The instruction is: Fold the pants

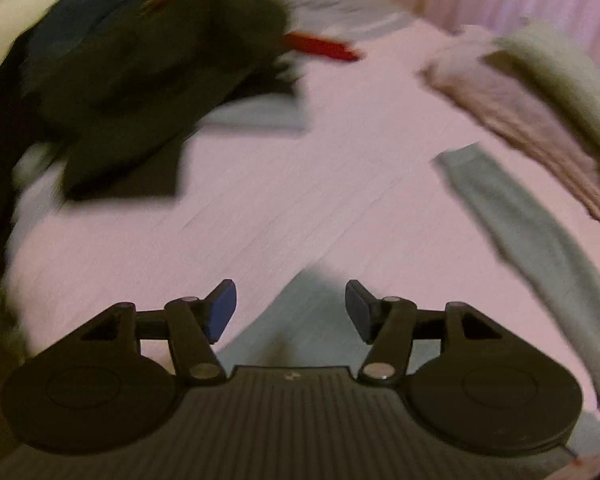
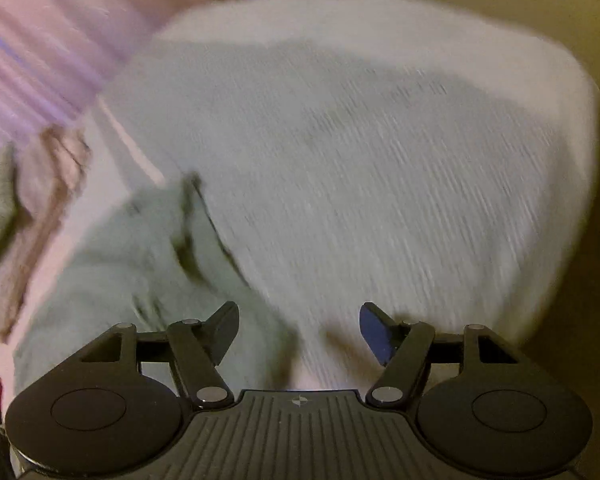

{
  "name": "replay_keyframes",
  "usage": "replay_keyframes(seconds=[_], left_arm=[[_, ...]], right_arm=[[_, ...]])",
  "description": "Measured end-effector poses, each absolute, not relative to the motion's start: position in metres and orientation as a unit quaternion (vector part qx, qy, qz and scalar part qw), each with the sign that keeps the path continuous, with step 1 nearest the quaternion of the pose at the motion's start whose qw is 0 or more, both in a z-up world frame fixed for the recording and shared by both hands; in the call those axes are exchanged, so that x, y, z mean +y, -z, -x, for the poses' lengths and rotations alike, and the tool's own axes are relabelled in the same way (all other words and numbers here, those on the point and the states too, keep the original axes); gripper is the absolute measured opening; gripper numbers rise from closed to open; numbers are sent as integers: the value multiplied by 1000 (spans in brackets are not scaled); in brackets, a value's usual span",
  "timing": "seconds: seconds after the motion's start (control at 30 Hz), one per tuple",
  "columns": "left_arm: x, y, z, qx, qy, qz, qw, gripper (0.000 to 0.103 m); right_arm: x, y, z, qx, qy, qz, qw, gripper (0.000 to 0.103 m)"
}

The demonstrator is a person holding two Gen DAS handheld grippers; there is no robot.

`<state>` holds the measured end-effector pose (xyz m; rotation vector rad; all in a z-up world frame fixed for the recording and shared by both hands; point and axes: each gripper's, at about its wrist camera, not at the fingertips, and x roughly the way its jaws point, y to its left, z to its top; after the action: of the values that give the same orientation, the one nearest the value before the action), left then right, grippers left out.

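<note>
Pink bedding (image 1: 300, 184) covers the whole work surface, a bed with a ribbed curtain or hanging sheet behind it; both views are smeared by motion blur. On the far left of the left wrist view sits a heap of dark clothes (image 1: 140, 80) with a red strip (image 1: 324, 46) poking out of it, and a beige and cream bundle (image 1: 520, 92) lies at the far right.

The pale grey-green pants (image 1: 540, 248) lie spread on the bedding. In the left wrist view one leg runs down the right side, and another part of the cloth shows low in the frame, directly beneath the left gripper (image 1: 291, 310). Its jaws stand apart with nothing pinched between them; the blue pads (image 1: 224, 308) are clear of the cloth.

In the right wrist view the pants (image 2: 140, 264) bunch up at lower left, with dark folds in the cloth, next to a large pale grey-white sheet or blanket (image 2: 380, 160). The right gripper (image 2: 298, 330) hangs just over the edge of that bunched cloth, jaws apart and empty, the fabric lying below and between the fingers.
</note>
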<state>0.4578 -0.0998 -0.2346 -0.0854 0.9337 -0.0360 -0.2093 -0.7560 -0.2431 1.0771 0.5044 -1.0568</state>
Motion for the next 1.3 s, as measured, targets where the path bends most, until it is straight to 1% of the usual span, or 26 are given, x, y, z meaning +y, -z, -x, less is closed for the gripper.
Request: replay_keyframes(seconds=[0.07, 0.13, 0.23, 0.3, 0.43, 0.47, 0.5, 0.53, 0.57, 0.6, 0.63, 0.7, 0.73, 0.77, 0.8, 0.87, 0.9, 0.93, 0.97, 1.0, 1.03, 1.07, 1.13, 1.23, 1.27, 1.3], left_arm=[[-139, 241, -499, 449, 61, 44, 890, 63], [-177, 261, -538, 459, 98, 63, 881, 67], [-223, 301, -596, 474, 133, 87, 866, 67], [-244, 324, -627, 481, 139, 99, 860, 67], [-270, 355, -673, 483, 142, 132, 854, 67], [-274, 361, -685, 482, 139, 140, 854, 67], [-278, 366, -697, 482, 136, 149, 852, 68], [-280, 372, -706, 488, 128, 154, 849, 66], [-285, 380, -716, 498, 124, 157, 844, 57], [-289, 387, -723, 508, 127, 154, 838, 38], [-293, 389, -726, 508, 129, 137, 840, 12], [-292, 381, -721, 466, 156, 119, 863, 11], [-289, 381, -721, 451, 173, 102, 870, 13], [-288, 391, -724, 463, 174, 71, 866, 14], [-289, 406, -730, 488, 173, 53, 854, 15], [-296, 411, -733, 486, 173, 38, 856, 17], [-302, 408, -734, 489, 169, 28, 856, 17], [-303, 403, -733, 491, 171, 21, 854, 18], [-301, 394, -731, 489, 180, 14, 854, 20], [-298, 387, -728, 485, 188, 8, 854, 24], [-292, 377, -723, 477, 184, -1, 859, 31], [-283, 370, -719, 472, 172, 0, 865, 34], [-264, 361, -710, 477, 163, 24, 863, 34], [-249, 366, -695, 487, 144, 41, 860, 35], [-245, 369, -688, 491, 140, 46, 859, 35], [-240, 373, -680, 496, 135, 49, 856, 35]], right_arm=[[-788, 239, 184, 196, 448, -480, 728, 64], [-822, 248, 140, 190, 426, -472, 748, 64], [-855, 278, 88, 186, 402, -509, 738, 64], [-868, 306, 63, 172, 391, -565, 706, 64], [-879, 334, 43, 149, 393, -599, 682, 63], [-881, 337, 41, 141, 397, -601, 679, 59], [-884, 340, 37, 133, 398, -604, 678, 45], [-886, 340, 39, 125, 399, -604, 679, 36], [-889, 340, 36, 123, 405, -600, 679, 7], [-891, 339, 32, 126, 416, -592, 679, 0], [-890, 335, 32, 120, 424, -578, 686, 0], [-888, 321, 34, 91, 441, -552, 702, 0], [-889, 315, 38, 74, 455, -544, 701, 0], [-894, 313, 37, 79, 465, -536, 700, 0], [-898, 312, 34, 106, 472, -524, 701, 0], [-902, 320, 29, 137, 459, -546, 687, 0], [-899, 320, 27, 142, 458, -551, 682, 6], [-893, 316, 27, 142, 458, -548, 686, 18], [-886, 312, 27, 138, 451, -551, 689, 54], [-880, 309, 29, 131, 443, -559, 689, 71], [-876, 306, 30, 127, 435, -564, 690, 71], [-874, 305, 30, 131, 429, -565, 693, 71], [-875, 309, 29, 149, 434, -559, 690, 71], [-886, 328, 31, 155, 453, -563, 674, 68], [-891, 336, 29, 169, 459, -559, 670, 67], [-892, 343, 28, 180, 464, -554, 667, 60]])
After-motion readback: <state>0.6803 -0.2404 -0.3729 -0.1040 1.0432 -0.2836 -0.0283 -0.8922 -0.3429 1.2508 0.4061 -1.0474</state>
